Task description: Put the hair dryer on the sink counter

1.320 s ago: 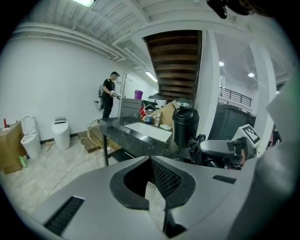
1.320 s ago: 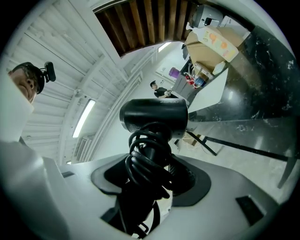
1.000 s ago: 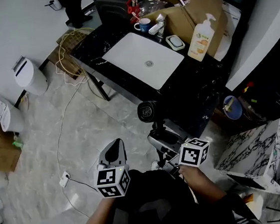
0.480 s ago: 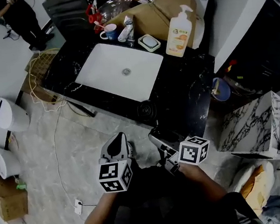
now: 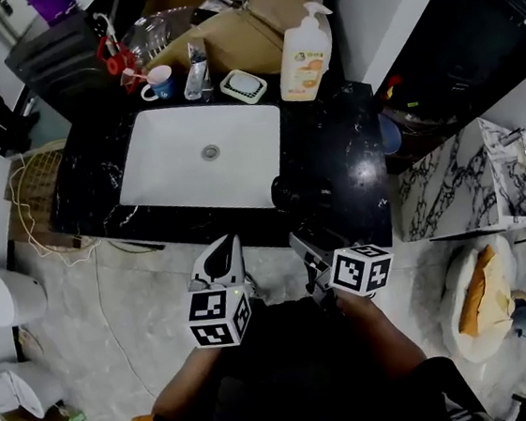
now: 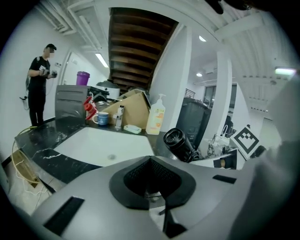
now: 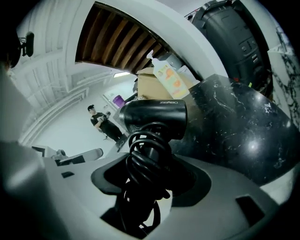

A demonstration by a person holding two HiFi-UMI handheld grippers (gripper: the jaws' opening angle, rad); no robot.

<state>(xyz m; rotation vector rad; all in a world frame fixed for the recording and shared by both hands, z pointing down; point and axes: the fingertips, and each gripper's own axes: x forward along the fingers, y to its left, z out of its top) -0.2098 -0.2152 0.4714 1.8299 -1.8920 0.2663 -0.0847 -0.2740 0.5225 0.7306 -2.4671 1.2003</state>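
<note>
The black hair dryer (image 5: 289, 192) is held by its cord-wrapped handle in my right gripper (image 5: 309, 250), whose jaws are shut on it. Its barrel hangs over the front of the black marble sink counter (image 5: 338, 163), just right of the white basin (image 5: 178, 167). The right gripper view has the dryer (image 7: 152, 117) standing upright out of the gripper (image 7: 149, 190), with the counter behind it. My left gripper (image 5: 225, 249) is held beside it, in front of the counter edge, shut and holding nothing. In the left gripper view the dryer (image 6: 180, 143) shows at the right, above the gripper (image 6: 152, 187).
At the counter's back stand a soap bottle (image 5: 303, 45), a soap dish (image 5: 243, 85), a mug (image 5: 159, 81) and a cardboard box (image 5: 223, 25). A marbled cabinet (image 5: 458, 183) is at the right, a white bin (image 5: 4, 296) on the floor left. A person (image 6: 40, 82) stands far left.
The counter has swung from ahead to right below me. The dryer, still in the right gripper, has gone from over the floor to over the counter's front. The left gripper came along.
</note>
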